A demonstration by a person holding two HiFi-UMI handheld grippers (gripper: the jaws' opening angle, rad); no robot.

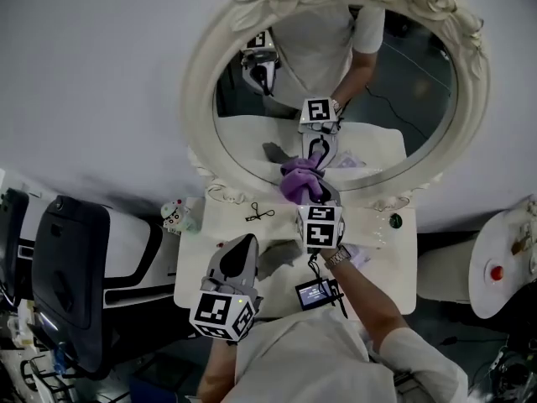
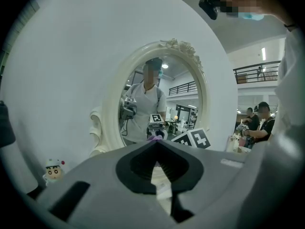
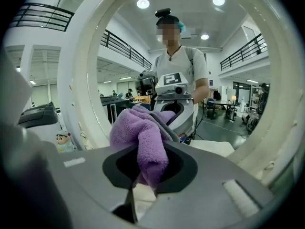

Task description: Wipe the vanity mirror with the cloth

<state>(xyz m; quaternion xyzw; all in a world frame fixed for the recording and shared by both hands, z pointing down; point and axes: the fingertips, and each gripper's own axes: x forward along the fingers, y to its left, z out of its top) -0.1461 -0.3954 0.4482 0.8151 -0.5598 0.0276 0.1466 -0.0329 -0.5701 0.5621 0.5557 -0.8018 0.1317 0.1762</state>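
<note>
Mirror (image 1: 200,91), desk's (image 1: 210,242) back edge: our right gripper (image 1: 314,193) clamps the cloth (image 1: 299,177) against the glass for wiping; left gripper (image 1: 245,243), closed and empty, hangs clear.

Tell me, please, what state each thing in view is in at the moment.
Mirror: upright on the table.
Cloth: bunched, clamped in the right gripper, pressed on the mirror near its lower edge.
Right gripper: shut on the cloth.
Left gripper: shut, empty, above the table.
Figurine: standing upright beside the mirror.

Fluffy terry cloth (image 3: 143,137), glossy mirror glass (image 1: 411,107), matt carved cream frame (image 1: 197,82).
</note>
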